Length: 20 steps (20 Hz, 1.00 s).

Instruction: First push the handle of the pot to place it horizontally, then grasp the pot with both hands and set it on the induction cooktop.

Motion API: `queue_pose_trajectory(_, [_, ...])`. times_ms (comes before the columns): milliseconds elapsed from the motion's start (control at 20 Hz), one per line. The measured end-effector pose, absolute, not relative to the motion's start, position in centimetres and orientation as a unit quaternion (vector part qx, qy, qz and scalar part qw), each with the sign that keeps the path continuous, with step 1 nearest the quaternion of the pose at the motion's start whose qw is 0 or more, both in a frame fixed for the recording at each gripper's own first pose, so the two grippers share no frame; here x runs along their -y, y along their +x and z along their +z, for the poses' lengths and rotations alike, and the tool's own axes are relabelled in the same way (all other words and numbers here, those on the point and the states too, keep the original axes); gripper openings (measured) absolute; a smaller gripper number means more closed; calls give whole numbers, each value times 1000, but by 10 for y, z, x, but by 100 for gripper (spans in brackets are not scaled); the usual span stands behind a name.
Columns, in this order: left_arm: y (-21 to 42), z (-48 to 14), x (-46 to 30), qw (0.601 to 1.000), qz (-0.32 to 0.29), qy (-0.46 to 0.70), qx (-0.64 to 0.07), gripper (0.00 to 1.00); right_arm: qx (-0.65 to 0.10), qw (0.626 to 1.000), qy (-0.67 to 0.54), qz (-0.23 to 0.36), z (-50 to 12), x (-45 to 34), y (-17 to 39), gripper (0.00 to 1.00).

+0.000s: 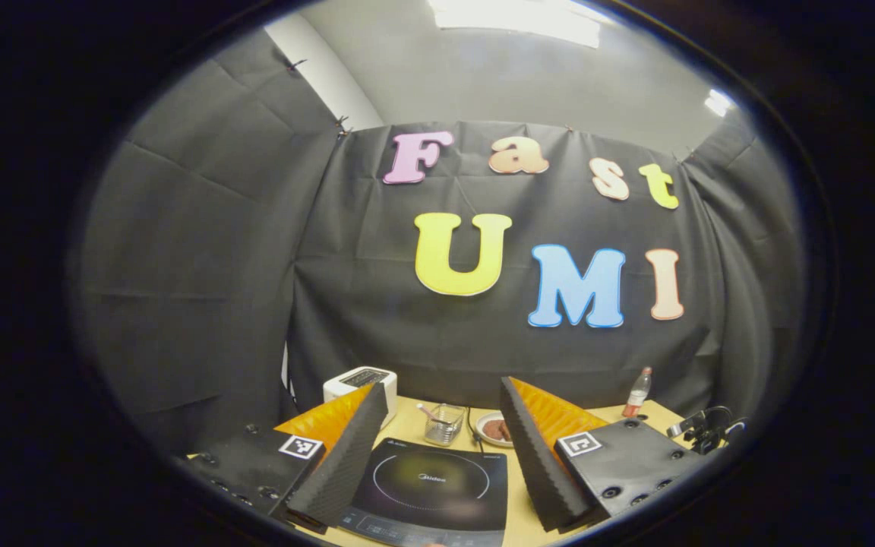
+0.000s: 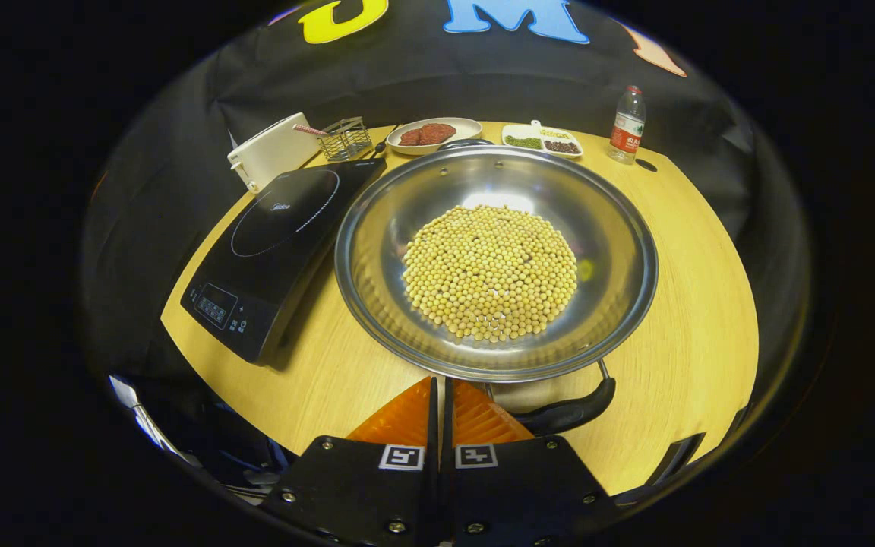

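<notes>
The pot [image 2: 495, 262] of beans sits on the table [image 2: 680, 251] beside the cooktop [image 2: 285, 228]; the right gripper [image 2: 441, 395], fingers together, nears its handle [image 2: 567, 414], while the left gripper [image 1: 437, 414] spreads above the cooktop.

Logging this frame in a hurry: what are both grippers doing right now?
Left gripper: jaws open, holding nothing, above the induction cooktop.
Right gripper: jaws shut, empty, near the pot handle.

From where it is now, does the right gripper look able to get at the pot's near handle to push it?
Probably yes. The right gripper, fingers closed together, sits just in front of the pot, with the near handle lying low beside its tips to the right. Nothing stands between them on the table.
</notes>
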<state>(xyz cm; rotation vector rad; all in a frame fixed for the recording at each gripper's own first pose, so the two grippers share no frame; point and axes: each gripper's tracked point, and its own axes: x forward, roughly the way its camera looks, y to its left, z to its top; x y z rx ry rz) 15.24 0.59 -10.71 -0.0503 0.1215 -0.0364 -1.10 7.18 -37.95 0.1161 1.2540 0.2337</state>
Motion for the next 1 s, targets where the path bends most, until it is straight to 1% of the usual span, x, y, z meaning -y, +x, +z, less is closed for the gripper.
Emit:
queue_pose_trajectory(450, [148, -100, 56, 998, -22, -10, -57, 97, -584, 803, 43, 110, -384, -19, -7, 1])
queue_pose_trajectory(500, [147, -99, 62, 998, -23, -10, -58, 99, -584, 803, 45, 109, -384, -14, -7, 1])
queue_pose_trajectory(750, [142, -103, 87, 998, -22, -11, -60, 99, -580, 807, 37, 102, -387, 13, 0, 1])
queue_pose_trajectory(800, [141, -104, 91, 998, -21, -10, -61, 97, -580, 808, 33, 102, -388, 17, 2, 1])
queue_pose_trajectory(1000, [137, -108, 105, 998, -18, -7, -66, 94, -578, 810, 11, 100, -391, 38, 8, 0])
